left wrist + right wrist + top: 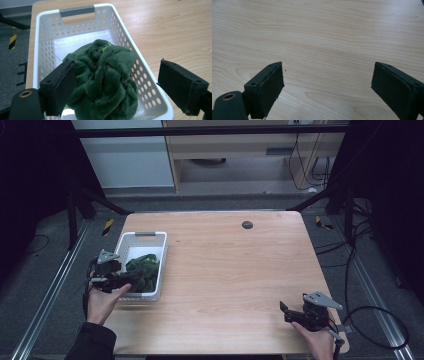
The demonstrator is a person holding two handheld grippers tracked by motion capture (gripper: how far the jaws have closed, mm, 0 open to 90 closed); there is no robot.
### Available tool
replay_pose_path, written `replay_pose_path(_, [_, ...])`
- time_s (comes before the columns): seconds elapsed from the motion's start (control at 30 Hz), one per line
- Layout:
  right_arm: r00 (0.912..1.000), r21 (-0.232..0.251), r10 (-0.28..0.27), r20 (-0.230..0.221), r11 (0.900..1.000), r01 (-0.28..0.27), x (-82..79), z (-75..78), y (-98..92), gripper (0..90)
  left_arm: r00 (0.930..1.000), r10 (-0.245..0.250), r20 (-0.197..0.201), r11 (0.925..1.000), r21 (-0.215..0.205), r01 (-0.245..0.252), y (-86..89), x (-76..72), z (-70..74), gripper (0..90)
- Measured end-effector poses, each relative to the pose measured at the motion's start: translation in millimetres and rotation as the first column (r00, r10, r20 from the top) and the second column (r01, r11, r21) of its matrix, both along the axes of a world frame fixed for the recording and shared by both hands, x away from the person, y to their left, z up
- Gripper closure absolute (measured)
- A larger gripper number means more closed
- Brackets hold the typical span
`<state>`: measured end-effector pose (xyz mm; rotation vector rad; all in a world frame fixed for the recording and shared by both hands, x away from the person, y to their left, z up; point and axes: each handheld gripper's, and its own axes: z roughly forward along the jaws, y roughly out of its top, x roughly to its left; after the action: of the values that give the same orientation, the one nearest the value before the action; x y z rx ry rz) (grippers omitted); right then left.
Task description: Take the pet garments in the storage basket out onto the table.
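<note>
White perforated basket at the table's left, holding a crumpled green cloth.
My left gripper gapes wide over the cloth, one jaw outside the basket wall; my right gripper hangs wide open above bare wood.

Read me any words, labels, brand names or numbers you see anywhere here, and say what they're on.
No readable text in any view.
White basket: no print on its walls or grey handle.
Green towel: a light green tag peeks out, nothing legible.
Wooden table: unmarked.
Yellow-black hazard tape on the floor: stripes, no words.
</note>
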<state>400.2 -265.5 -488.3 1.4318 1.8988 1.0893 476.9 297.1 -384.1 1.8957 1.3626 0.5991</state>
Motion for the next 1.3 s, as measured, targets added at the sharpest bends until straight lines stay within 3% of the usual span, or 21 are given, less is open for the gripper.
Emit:
replay_pose_path(0.73, [0.9999,-0.003,0.012,-0.011,1.0,-0.012,1.0,-1.0,0.7,10.2,0.994,-0.009,-0.109,0.9984,0.054,0.015,-1.0,27.3,0.3,13.5])
replay_pose_path(1.3, [0.9998,-0.013,0.014,-0.012,1.0,-0.014,1.7,-1.7,1.0,10.0,0.981,-0.018,-0.193,0.9958,0.084,0.035,-7.3,45.5,-5.9,12.6])
